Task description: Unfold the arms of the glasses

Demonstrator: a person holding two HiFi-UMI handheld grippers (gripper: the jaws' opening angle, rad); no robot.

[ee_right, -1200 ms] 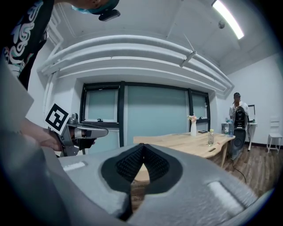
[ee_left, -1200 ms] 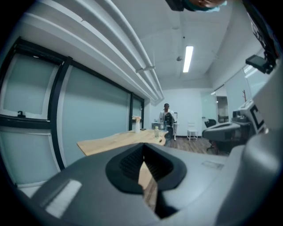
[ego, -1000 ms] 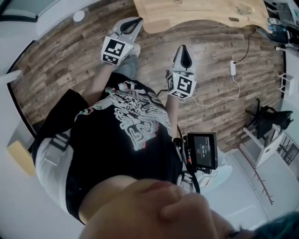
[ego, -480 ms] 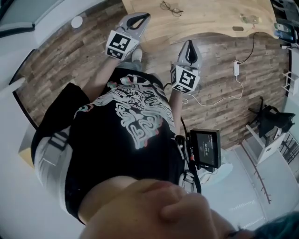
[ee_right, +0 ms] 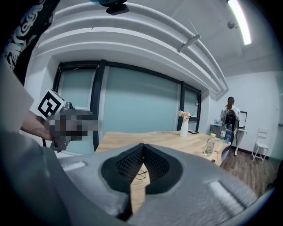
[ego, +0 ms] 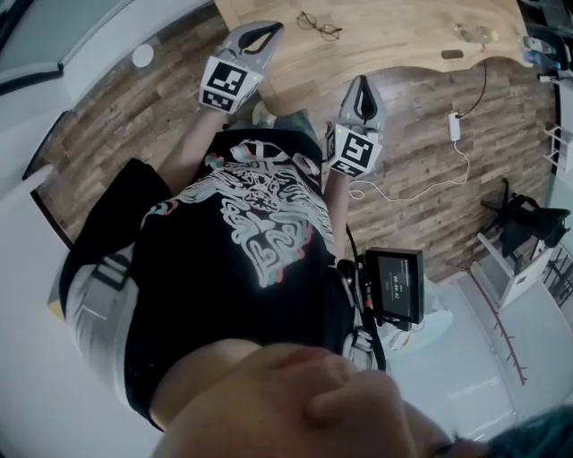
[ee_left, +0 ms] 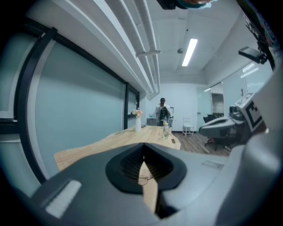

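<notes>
Thin dark-framed glasses [ego: 320,25] lie on the light wooden table [ego: 403,27], a little in from its near edge. Whether their arms are folded is too small to tell. My left gripper [ego: 271,31] hovers at the table's edge, just left of and short of the glasses, its fingertips together with nothing between them. My right gripper [ego: 360,82] hangs lower, over the floor by the edge, also shut and empty. Through the left gripper [ee_left: 143,145] the glasses [ee_left: 143,178] show ahead on the table; the right gripper [ee_right: 143,145] likewise looks at the glasses [ee_right: 140,175].
A vase with flowers [ee_right: 184,126] and a plastic bottle [ee_right: 209,145] stand further along the table. A person [ee_right: 230,115] stands at the far end near a chair [ee_right: 259,143]. A white adaptor and cable [ego: 455,125] lie on the wood floor.
The table has come further into view, and the glasses now show on it. Both grippers have moved closer to the table's edge, still shut.
</notes>
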